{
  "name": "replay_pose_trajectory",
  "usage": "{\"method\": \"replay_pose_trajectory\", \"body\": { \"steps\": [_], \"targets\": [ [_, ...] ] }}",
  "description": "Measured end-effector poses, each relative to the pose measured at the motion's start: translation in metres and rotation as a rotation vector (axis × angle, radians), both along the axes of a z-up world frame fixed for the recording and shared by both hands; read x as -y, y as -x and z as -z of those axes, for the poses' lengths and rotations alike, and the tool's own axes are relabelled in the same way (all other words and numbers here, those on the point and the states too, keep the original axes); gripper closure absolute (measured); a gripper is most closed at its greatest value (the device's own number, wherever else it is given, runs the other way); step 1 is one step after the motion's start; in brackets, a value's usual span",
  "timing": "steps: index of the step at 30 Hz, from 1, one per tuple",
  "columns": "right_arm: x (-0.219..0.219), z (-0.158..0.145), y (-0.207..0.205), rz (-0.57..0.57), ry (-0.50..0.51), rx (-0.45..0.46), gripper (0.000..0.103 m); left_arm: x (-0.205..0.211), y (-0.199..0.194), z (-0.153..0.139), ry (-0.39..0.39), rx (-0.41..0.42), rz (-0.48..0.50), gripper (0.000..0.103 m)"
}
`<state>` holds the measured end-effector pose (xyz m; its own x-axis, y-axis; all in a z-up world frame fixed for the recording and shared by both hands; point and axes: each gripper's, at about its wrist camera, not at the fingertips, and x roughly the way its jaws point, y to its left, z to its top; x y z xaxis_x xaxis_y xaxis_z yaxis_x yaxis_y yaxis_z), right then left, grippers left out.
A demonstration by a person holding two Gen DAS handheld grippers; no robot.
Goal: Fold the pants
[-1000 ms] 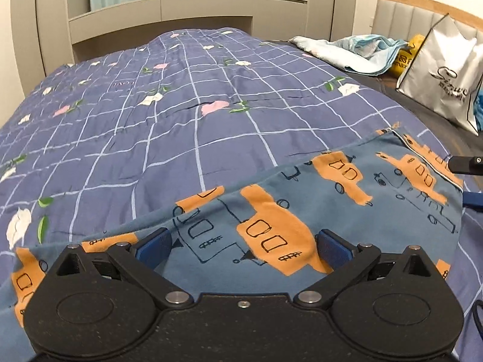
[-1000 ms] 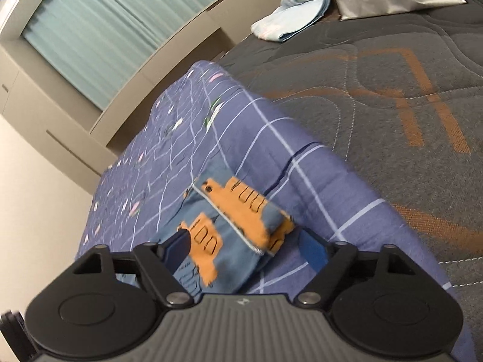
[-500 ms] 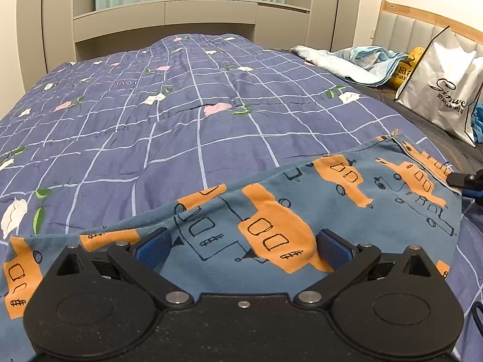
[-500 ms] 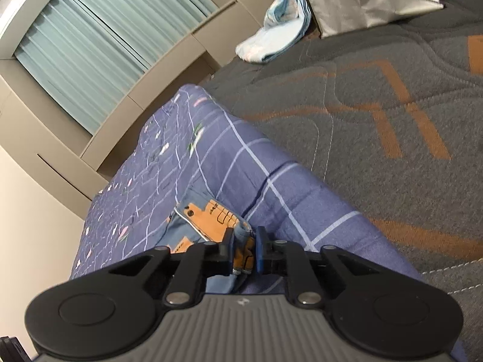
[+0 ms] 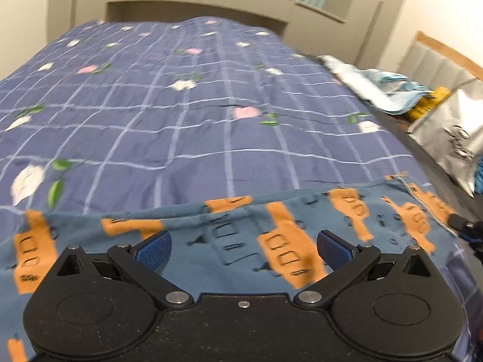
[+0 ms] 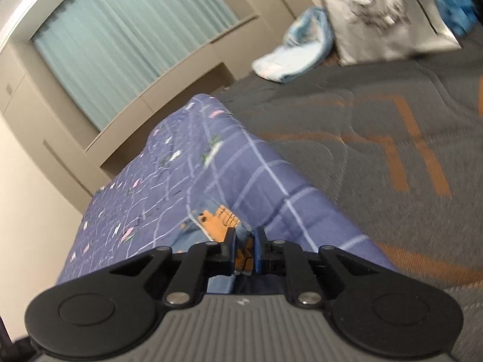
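Writing: only the bag (image 6: pixel 389 21) has any, dark script on its silver-grey face, too blurred to read. Bag contents hidden in both views.

L→R, left wrist view: purple grid quilt (image 5: pixel 187 126) w/ flower print fills the bed; pants (image 5: pixel 238 241), blue w/ orange truck print, lie flat on its near edge. Left gripper (image 5: pixel 243 242) is spread wide over the pants, blue pads apart, grasping nothing. Further right: light-blue cloth bundle (image 5: pixel 371 84), then a yellow item (image 5: pixel 428 102) beside the bag, unclear what.

Right wrist view: right gripper (image 6: pixel 244 247) clenched on a bunched corner of the pants at the quilt's right edge, next to the grey bedspread (image 6: pixel 392 138) w/ orange lines.
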<state>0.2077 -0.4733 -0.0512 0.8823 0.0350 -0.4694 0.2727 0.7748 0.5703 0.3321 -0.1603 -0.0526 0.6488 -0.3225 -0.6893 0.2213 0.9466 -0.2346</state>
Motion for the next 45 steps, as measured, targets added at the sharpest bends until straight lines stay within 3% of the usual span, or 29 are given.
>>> {"method": "replay_pose_trajectory", "body": {
  "steps": [5,8,12,14,16,22,28,32,34,36,40,41,42,45],
  "targets": [
    [-0.036,-0.036,0.0,-0.092,0.182,0.044,0.09,-0.021,0.001,-0.011,0.129,-0.011,-0.027,0.001],
    [-0.067,-0.055,-0.001,-0.172,0.293,0.073,0.09,-0.039,0.002,-0.015,0.286,-0.026,-0.004,0.001],
    [-0.125,-0.071,0.0,-0.304,0.486,0.098,0.09,-0.064,-0.005,-0.01,0.573,-0.105,0.012,0.001],
    [-0.157,-0.074,0.002,-0.379,0.589,0.105,0.09,-0.073,-0.007,-0.005,0.676,-0.136,0.012,0.001],
    [-0.187,-0.073,0.005,-0.456,0.66,0.104,0.09,-0.077,-0.004,0.001,0.718,-0.154,0.021,0.001],
    [-0.243,-0.054,0.014,-0.626,0.67,0.047,0.09,-0.063,0.0,0.028,0.745,-0.253,0.101,0.001],
    [-0.254,-0.035,0.023,-0.657,0.625,-0.003,0.09,-0.052,0.007,0.031,0.706,-0.232,0.091,0.004],
    [-0.248,-0.03,0.025,-0.636,0.564,-0.006,0.09,-0.041,0.004,0.032,0.624,-0.235,0.046,0.021],
    [-0.244,-0.028,0.025,-0.627,0.547,-0.006,0.089,-0.043,0.003,0.032,0.625,-0.237,0.034,0.027],
    [-0.24,-0.027,0.027,-0.628,0.543,-0.014,0.089,-0.042,0.003,0.031,0.635,-0.249,0.033,0.044],
    [-0.239,-0.024,0.027,-0.625,0.539,-0.022,0.088,-0.035,0.002,0.031,0.593,-0.264,0.013,0.062],
    [-0.238,-0.024,0.027,-0.621,0.537,-0.022,0.088,-0.034,0.003,0.032,0.587,-0.264,0.005,0.073],
    [-0.239,-0.024,0.025,-0.618,0.535,-0.023,0.088,-0.034,0.003,0.033,0.582,-0.266,-0.003,0.092],
    [-0.238,-0.022,0.025,-0.61,0.534,-0.029,0.088,-0.033,0.006,0.029,0.553,-0.247,-0.016,0.092]
  ]
}}
